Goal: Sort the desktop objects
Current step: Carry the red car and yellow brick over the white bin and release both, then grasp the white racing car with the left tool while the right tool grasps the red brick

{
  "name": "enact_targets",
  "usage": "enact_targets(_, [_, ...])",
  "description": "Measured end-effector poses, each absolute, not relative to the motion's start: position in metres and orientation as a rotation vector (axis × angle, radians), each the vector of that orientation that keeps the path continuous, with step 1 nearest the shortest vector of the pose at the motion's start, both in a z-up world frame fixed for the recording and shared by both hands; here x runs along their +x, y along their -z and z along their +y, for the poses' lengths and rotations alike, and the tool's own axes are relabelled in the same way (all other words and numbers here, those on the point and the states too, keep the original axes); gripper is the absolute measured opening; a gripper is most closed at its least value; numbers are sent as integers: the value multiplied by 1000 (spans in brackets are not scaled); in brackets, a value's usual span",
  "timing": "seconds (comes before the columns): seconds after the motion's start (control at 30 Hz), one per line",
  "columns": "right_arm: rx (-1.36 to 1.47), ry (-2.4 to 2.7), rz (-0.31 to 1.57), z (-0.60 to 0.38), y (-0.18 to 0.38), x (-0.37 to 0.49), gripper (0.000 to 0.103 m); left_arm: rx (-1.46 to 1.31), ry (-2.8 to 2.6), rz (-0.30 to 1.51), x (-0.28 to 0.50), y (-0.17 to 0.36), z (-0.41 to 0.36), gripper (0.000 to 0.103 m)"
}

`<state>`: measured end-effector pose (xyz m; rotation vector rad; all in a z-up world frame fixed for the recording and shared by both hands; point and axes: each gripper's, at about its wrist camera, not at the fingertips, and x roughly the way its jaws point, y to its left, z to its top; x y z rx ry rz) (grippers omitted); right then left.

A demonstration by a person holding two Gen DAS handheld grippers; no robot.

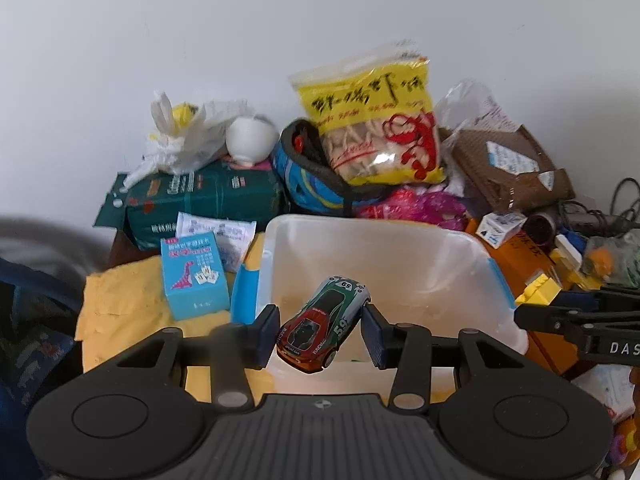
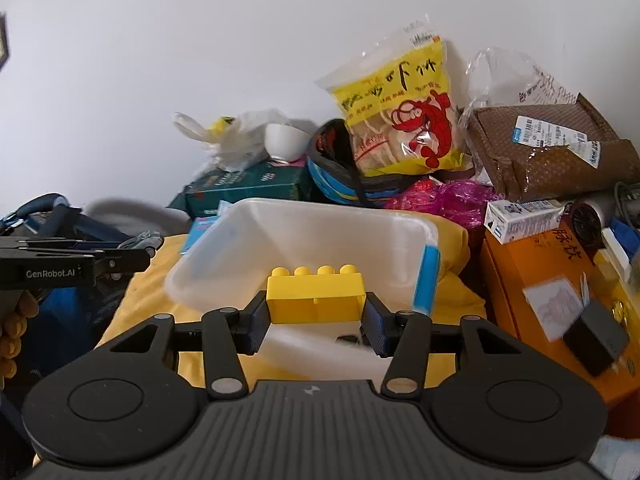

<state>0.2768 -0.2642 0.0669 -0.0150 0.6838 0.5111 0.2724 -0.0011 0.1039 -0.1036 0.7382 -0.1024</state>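
My left gripper [image 1: 320,330] is shut on a toy race car [image 1: 323,326], red, green and white with the number 59, and holds it over the near rim of a white plastic bin [image 1: 420,248]. My right gripper [image 2: 316,318] is shut on a yellow building block [image 2: 316,296] with four studs, held over the near edge of the same bin [image 2: 320,224]. The right gripper with its block also shows at the right edge of the left wrist view [image 1: 538,292]. The left gripper shows at the left edge of the right wrist view [image 2: 132,254].
The bin stands on a yellow cloth [image 1: 120,300]. A blue dinosaur card box [image 1: 194,282] is left of it. Behind are a green carton [image 1: 208,196], a yellow snack bag [image 1: 376,128], and a brown parcel [image 2: 552,148]. An orange box [image 2: 552,276] lies to the right.
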Motion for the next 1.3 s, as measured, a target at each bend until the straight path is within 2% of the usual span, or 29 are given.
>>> enact_targets(0.3, [-51, -485, 809, -250, -53, 327, 53, -64, 114, 792, 303, -100, -15, 50])
enact_targets(0.33, [-54, -481, 821, -249, -50, 331, 54, -55, 116, 791, 304, -100, -17, 53])
enact_targets(0.43, [-69, -461, 835, -247, -47, 340, 66, -52, 94, 782, 304, -98, -15, 58])
enact_targets(0.6, [-82, -466, 812, -250, -47, 337, 67, -57, 94, 755, 271, -88, -9, 60])
enact_targets(0.7, [-50, -497, 779, -258, -48, 314, 69, 13, 128, 700, 224, -72, -11, 62])
enact_targets(0.77, [-45, -519, 750, -263, -44, 287, 76, 58, 142, 684, 188, -53, -12, 62])
enact_targets(0.87, [-73, -546, 726, -270, -24, 233, 83, 80, 169, 714, 140, -14, -12, 62])
enact_targets(0.93, [-107, -553, 747, -271, -3, 201, 83, 87, 174, 758, 119, 11, -13, 62])
enact_targets(1.13, [-136, -577, 916, -268, 69, 135, 83, 58, 187, 852, 96, 55, -14, 62])
enact_targets(1.3, [-210, -609, 917, -254, 89, 118, 85, 28, 196, 853, 111, 63, -13, 62])
